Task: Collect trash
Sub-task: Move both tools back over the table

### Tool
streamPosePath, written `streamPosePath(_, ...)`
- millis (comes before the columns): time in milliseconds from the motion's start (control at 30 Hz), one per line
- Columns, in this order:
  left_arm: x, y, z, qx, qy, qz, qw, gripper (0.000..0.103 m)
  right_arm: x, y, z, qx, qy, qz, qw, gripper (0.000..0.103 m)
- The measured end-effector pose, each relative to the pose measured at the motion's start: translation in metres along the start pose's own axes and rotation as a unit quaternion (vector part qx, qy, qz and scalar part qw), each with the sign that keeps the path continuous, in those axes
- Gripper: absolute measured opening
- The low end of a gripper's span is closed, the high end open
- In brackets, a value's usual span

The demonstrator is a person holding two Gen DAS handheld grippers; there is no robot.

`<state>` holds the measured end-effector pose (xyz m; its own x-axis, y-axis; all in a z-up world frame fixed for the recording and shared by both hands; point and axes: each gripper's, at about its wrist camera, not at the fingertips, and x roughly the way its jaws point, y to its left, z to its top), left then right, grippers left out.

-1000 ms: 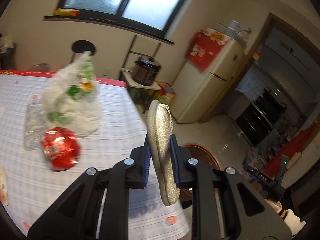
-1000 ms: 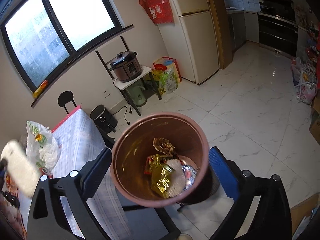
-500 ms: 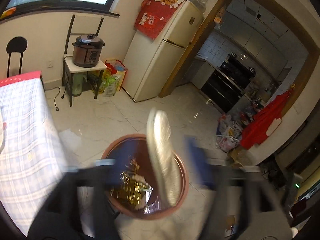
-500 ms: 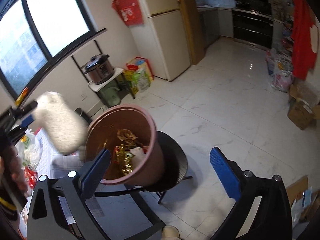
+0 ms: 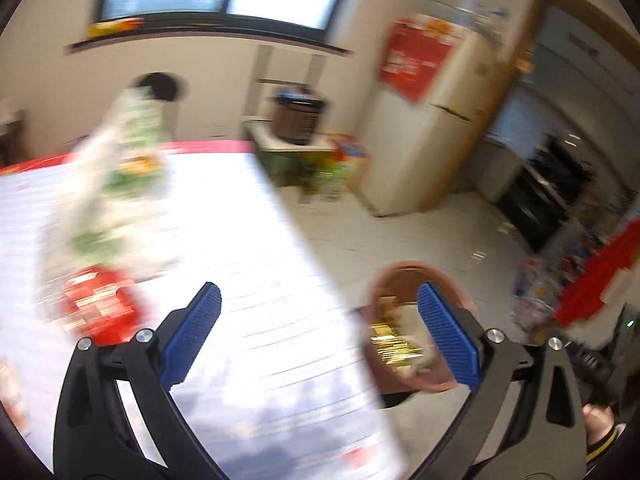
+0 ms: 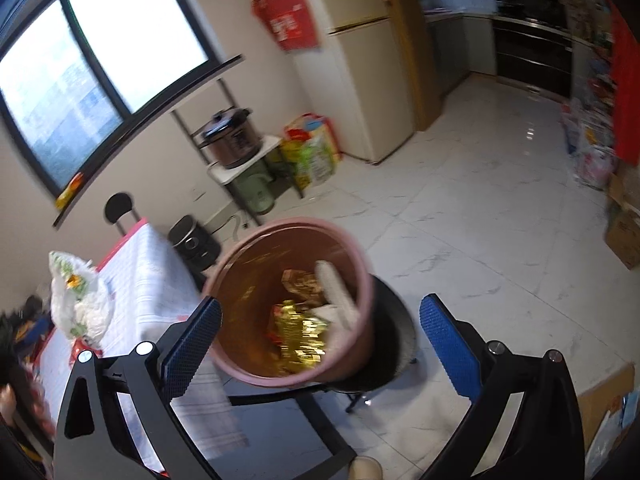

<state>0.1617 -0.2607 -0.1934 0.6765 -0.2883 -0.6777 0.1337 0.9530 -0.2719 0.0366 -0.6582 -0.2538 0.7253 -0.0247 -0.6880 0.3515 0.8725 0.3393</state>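
My left gripper (image 5: 318, 308) has just been opening; its fingers are standing wide with nothing between them. That view is smearing badly, so the red packet (image 5: 98, 308) and white plastic bag (image 5: 120, 188) on the desk (image 5: 248, 320) at left are showing only as blurs. My right gripper (image 6: 320, 324) is also released and empty. The pale flat piece (image 6: 338, 294) is lying inside the pink bin (image 6: 362, 276) at frame centre, among gold wrappers (image 6: 300, 336), its lower end hidden.

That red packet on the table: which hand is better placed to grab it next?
Probably the left. Its tool is open, empty and aimed over the table near the red packet. The right tool faces the bin.
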Motion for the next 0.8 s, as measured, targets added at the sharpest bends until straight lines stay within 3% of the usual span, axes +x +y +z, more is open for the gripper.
streamPosePath(133,-0.056,0.083,-0.017,-0.067,-0.021,0.095,0.993,0.097,0.024,0.052,0.003,-0.034,0.015,0.038,0.999,0.098)
streamPosePath(367,-0.146,0.199,-0.054,-0.182,-0.057,0.208,0.9594,0.097,0.059,0.173,-0.007,-0.122,0.051,0.113,0.985,0.098)
streamPosePath(567,-0.188,0.268,-0.079,-0.229,-0.069,0.247,0.939,0.097,0.065,0.282,-0.02,-0.192,0.063,0.166,0.965,0.098)
streamPosePath(800,-0.212,0.332,-0.098,-0.249,-0.076,0.252,0.932,0.097,0.071,0.402,-0.013,-0.258,0.05,0.194,0.945,0.098)
